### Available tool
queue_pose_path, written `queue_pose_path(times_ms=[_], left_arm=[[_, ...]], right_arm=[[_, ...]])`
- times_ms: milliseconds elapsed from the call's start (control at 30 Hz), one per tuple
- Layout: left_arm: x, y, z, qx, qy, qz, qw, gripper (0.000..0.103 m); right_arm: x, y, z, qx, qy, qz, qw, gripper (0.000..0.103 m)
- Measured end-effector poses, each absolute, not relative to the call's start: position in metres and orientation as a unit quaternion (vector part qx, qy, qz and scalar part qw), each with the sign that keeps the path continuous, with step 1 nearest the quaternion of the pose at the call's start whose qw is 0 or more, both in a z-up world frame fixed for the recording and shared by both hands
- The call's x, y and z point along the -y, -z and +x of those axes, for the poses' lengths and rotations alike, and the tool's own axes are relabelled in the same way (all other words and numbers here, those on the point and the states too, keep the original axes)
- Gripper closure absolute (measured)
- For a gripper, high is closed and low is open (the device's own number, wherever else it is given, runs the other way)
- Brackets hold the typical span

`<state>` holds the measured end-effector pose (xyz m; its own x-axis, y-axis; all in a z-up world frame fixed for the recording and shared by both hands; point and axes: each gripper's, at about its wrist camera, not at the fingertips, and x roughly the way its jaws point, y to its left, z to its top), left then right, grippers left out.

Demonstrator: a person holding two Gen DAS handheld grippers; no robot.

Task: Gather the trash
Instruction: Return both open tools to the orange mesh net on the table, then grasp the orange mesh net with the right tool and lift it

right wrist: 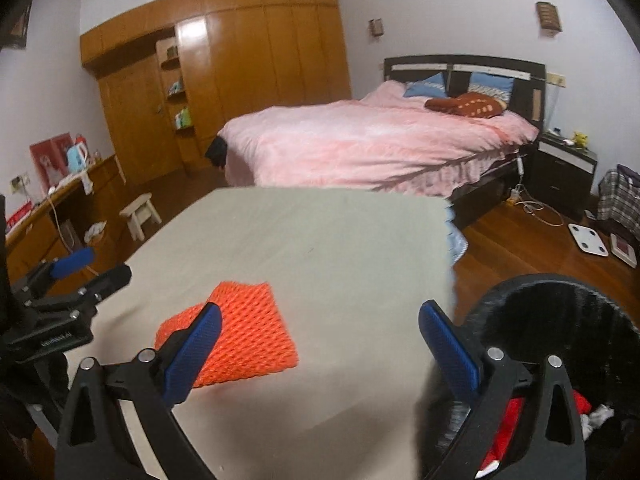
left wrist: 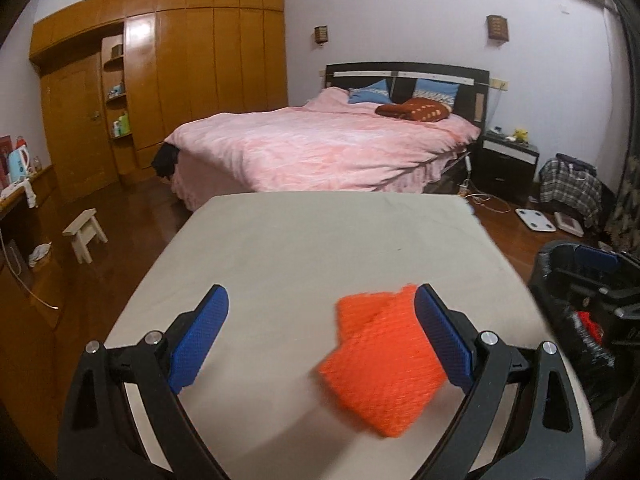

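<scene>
An orange foam net sleeve (left wrist: 382, 364) lies flat on the beige table (left wrist: 320, 240). My left gripper (left wrist: 320, 340) is open above the table, with the net just inside its right finger. In the right wrist view the net (right wrist: 240, 336) lies behind the left finger of my open, empty right gripper (right wrist: 320, 344). A black bin (right wrist: 568, 340) with a black liner stands at the table's right edge and holds red and white trash. The left gripper also shows at the left of the right wrist view (right wrist: 76, 276).
A bed with a pink cover (left wrist: 320, 148) stands behind the table. A wooden wardrobe (left wrist: 180, 72) lines the far wall. A small stool (left wrist: 86, 234) stands on the floor at left. A dark nightstand (left wrist: 506, 160), scales (left wrist: 536, 219) and a plaid bag (left wrist: 570, 188) are at right.
</scene>
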<state>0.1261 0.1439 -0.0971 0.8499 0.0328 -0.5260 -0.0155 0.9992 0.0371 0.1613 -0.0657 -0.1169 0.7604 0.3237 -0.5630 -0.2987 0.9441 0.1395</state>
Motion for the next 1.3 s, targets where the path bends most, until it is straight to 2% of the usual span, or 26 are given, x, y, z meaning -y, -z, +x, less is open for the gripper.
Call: queue_pose_path(times_ms=[167, 233, 500, 733, 1067, 1167, 1233, 1300], left_arm=[[-0.161, 0.109, 0.130, -0.287, -0.025, 0.008, 0.958, 0.011], [-0.166, 0.112, 0.132, -0.289, -0.029, 0.007, 0.957, 0.011], [-0.177, 0.120, 0.142, -0.298, -0.033, -0.001, 0.954, 0.011], [-0.180, 0.129, 0.147, -0.307, -0.031, -0.008, 0.951, 0.011], [-0.178, 0.137, 0.148, -0.316, -0.032, -0.014, 0.948, 0.011], [-0.177, 0.138, 0.149, -0.317, -0.031, -0.015, 0.948, 0.011], [-0.177, 0.138, 0.149, -0.317, -0.030, -0.014, 0.948, 0.011], [-0.175, 0.137, 0.149, -0.317, -0.029, -0.011, 0.948, 0.011]], right_arm=[[0.042, 0.143, 0.175, -0.331, -0.173, 0.002, 0.928, 0.011], [0.036, 0.155, 0.180, -0.347, -0.175, 0.000, 0.921, 0.016], [0.021, 0.184, 0.190, -0.386, -0.183, -0.022, 0.904, 0.028], [0.017, 0.195, 0.194, -0.408, -0.193, -0.028, 0.892, 0.033], [0.014, 0.201, 0.197, -0.427, -0.198, -0.024, 0.882, 0.034], [0.012, 0.199, 0.195, -0.424, -0.212, -0.022, 0.880, 0.047], [0.010, 0.198, 0.194, -0.423, -0.227, -0.020, 0.877, 0.062], [0.007, 0.197, 0.191, -0.421, -0.234, -0.023, 0.876, 0.070]])
